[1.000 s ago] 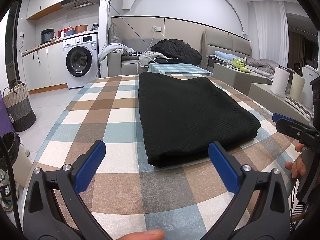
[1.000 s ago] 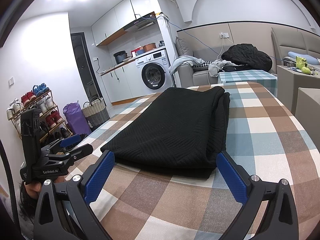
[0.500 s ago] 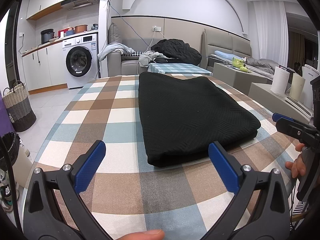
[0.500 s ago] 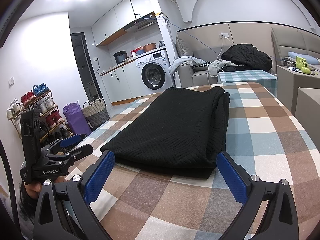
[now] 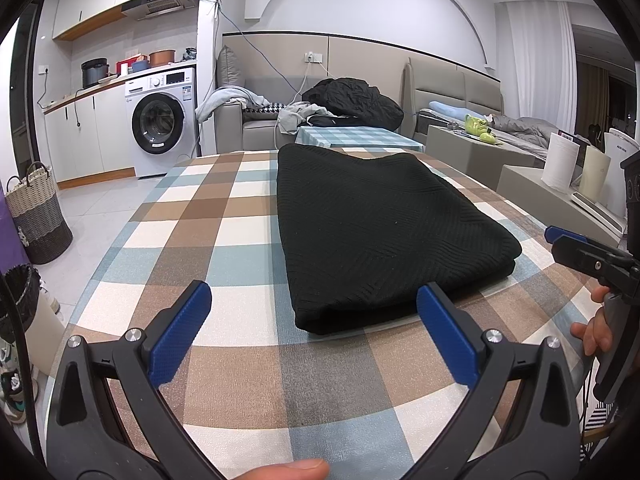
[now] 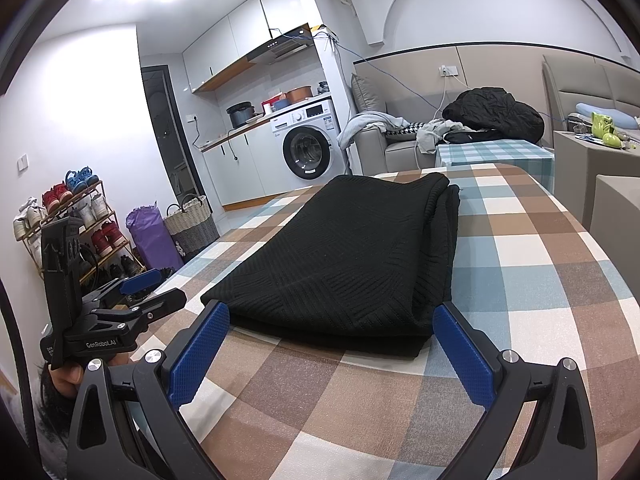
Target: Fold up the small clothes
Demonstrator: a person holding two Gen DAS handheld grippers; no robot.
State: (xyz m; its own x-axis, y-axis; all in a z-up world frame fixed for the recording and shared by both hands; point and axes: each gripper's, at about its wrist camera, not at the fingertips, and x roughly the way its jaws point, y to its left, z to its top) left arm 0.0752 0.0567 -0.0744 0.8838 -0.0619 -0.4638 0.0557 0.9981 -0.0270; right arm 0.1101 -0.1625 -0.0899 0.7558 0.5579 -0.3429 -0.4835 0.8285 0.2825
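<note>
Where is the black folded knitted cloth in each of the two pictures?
Left wrist view: the black folded knitted cloth lies centre-right on the checked tablecloth, its near edge by the right blue finger.
Right wrist view: the cloth lies in the centre, its near edge between both blue fingers.
Shared landmark: the white front-loading washing machine stands beyond the table in both views.

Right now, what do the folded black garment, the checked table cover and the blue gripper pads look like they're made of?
The folded black garment looks like a thick matte knit: ribbed chevron lines run across it. The brown, blue and cream checked table cover seems a wipeable vinyl or coated cloth, with a fine pebbled grain and slight sheen. The blue pads appear to be moulded rubber or plastic with a dotted grip texture.
</note>
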